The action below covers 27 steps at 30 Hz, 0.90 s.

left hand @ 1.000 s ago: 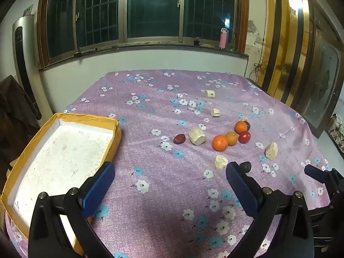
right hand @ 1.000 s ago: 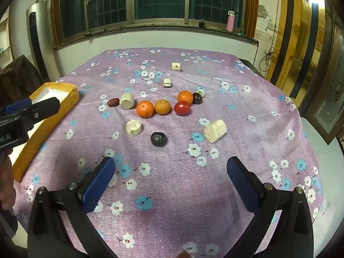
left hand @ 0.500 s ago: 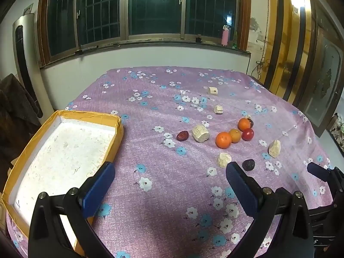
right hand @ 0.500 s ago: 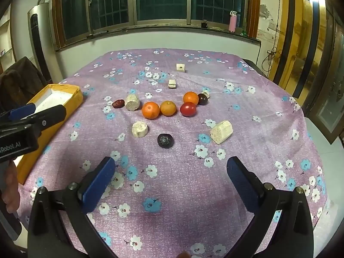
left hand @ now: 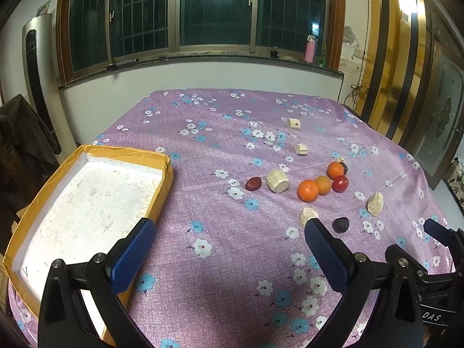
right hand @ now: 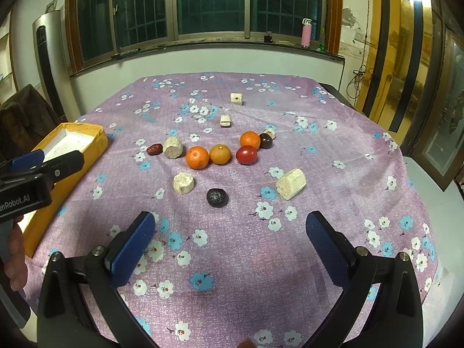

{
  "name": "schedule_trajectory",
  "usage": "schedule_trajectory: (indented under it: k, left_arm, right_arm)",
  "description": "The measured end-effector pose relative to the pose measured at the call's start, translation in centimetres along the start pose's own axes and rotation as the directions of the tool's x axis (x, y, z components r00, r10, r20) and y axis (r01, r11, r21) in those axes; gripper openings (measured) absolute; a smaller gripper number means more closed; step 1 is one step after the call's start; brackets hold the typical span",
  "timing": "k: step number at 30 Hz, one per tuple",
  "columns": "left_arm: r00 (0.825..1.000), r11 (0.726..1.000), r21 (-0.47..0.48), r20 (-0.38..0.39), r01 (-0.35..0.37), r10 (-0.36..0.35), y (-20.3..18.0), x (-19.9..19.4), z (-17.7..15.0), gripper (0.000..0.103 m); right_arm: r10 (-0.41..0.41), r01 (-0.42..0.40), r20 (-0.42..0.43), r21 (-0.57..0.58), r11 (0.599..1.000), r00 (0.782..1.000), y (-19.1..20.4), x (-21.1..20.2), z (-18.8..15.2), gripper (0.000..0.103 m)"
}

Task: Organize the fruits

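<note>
Fruits lie mid-table on the purple flowered cloth (right hand: 232, 249): an orange (right hand: 197, 158), a smaller orange (right hand: 220, 154), a third orange (right hand: 250, 139), a red tomato (right hand: 246, 155), a dark plum (right hand: 265, 140), a dark wrinkled fruit (right hand: 216, 197) and a red date (right hand: 154, 149). The orange (left hand: 308, 190) and date (left hand: 253, 183) also show in the left wrist view. My left gripper (left hand: 229, 252) is open and empty, near the yellow box (left hand: 162, 191). My right gripper (right hand: 230, 245) is open and empty, in front of the dark wrinkled fruit.
Several pale corn-cob pieces (right hand: 291, 184) lie among the fruits. The yellow box (right hand: 98, 142) with a white inside stands at the table's left edge. A wall with windows is behind the table. The left gripper (right hand: 37, 171) shows at the right wrist view's left.
Both grippers have drawn back and up from the fruits, so more of the table shows. Both stay open. No fruit has moved.
</note>
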<state>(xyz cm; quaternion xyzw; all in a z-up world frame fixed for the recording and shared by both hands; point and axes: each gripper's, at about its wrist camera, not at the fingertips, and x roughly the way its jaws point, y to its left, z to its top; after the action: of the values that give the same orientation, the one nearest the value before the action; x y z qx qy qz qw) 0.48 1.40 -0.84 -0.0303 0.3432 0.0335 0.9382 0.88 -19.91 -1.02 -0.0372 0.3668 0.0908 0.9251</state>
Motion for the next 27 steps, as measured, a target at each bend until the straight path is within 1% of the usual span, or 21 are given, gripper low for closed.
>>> schedule_trajectory:
  k: [4, 14, 27]
  left_arm:
    - [1.0, 1.0, -0.006, 0.002, 0.002, -0.002, 0.11, 0.01, 0.01, 0.103]
    - [1.0, 1.0, -0.002, 0.001, 0.001, -0.001, 0.04, -0.01, -0.07, 0.103]
    - [1.0, 1.0, -0.001, 0.003, 0.0, 0.0, 0.46, -0.07, -0.03, 0.103]
  right_arm:
    - [0.003, -0.003, 0.003, 0.018, 1.0, 1.0, -0.24, -0.11, 0.0, 0.103]
    - [0.015, -0.016, 0.01, 0.018, 1.0, 1.0, -0.31, -0.23, -0.06, 0.103]
    - [0.011, -0.011, 0.016, 0.019, 1.0, 1.0, -0.4, -0.26, -0.01, 0.103]
